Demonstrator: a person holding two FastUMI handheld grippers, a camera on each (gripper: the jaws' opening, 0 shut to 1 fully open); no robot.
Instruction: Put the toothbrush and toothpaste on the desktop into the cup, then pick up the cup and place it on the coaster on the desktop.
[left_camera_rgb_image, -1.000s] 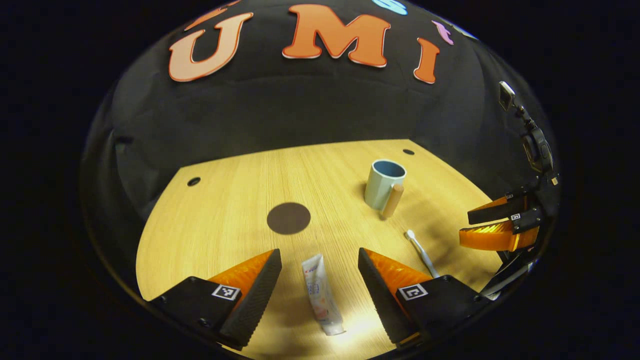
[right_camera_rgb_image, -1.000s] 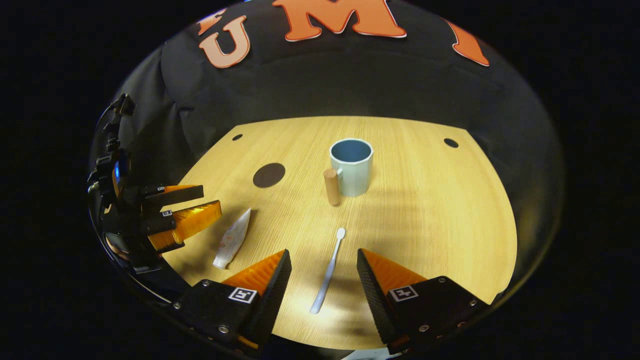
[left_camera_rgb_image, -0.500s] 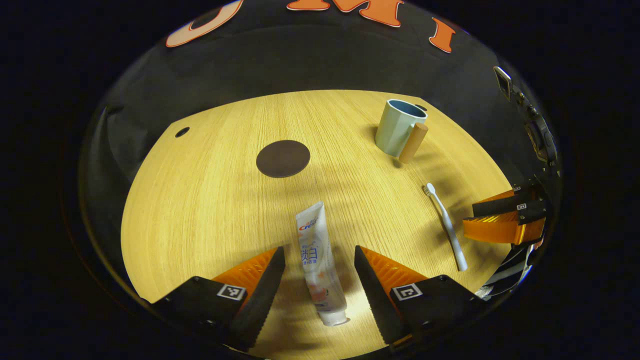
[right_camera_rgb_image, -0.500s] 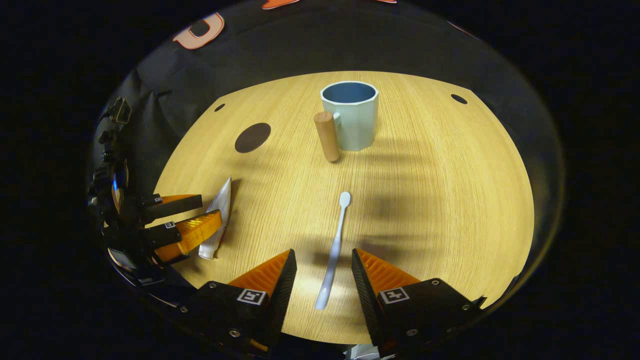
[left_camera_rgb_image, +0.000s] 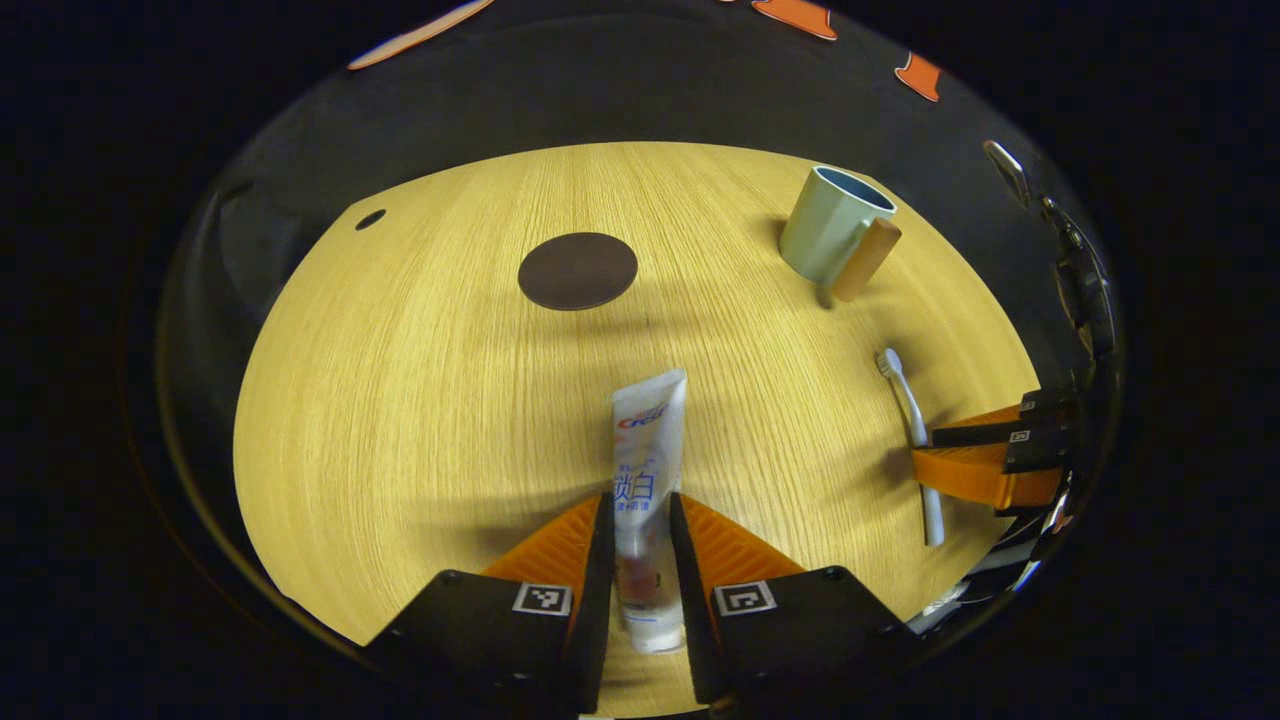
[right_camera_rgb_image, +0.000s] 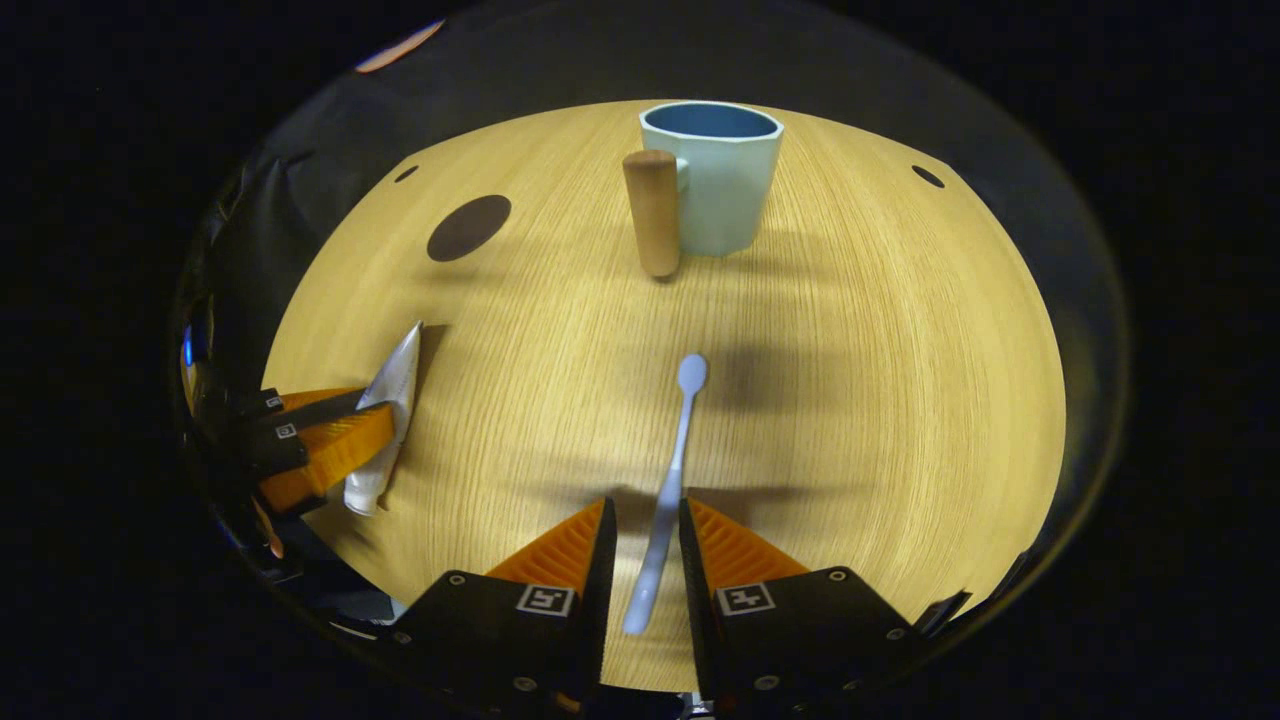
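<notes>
Toothpaste (left_camera_rgb_image: 648, 470), a white printed tube, sits pinched in left jaws; right jaws straddle the pale toothbrush (right_camera_rgb_image: 667, 500), contact unclear.

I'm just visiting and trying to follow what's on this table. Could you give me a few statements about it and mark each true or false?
1. The toothpaste lies between the left gripper's fingers. True.
2. The toothbrush already stands in the cup. False: it lies flat on the desktop, between the right gripper's fingers.
3. The cup sits on the coaster. False: the cup stands apart from it on bare wood.
4. The cup is upright and holds nothing that can be seen. True.
5. The toothbrush's head points toward the cup. True.
</notes>
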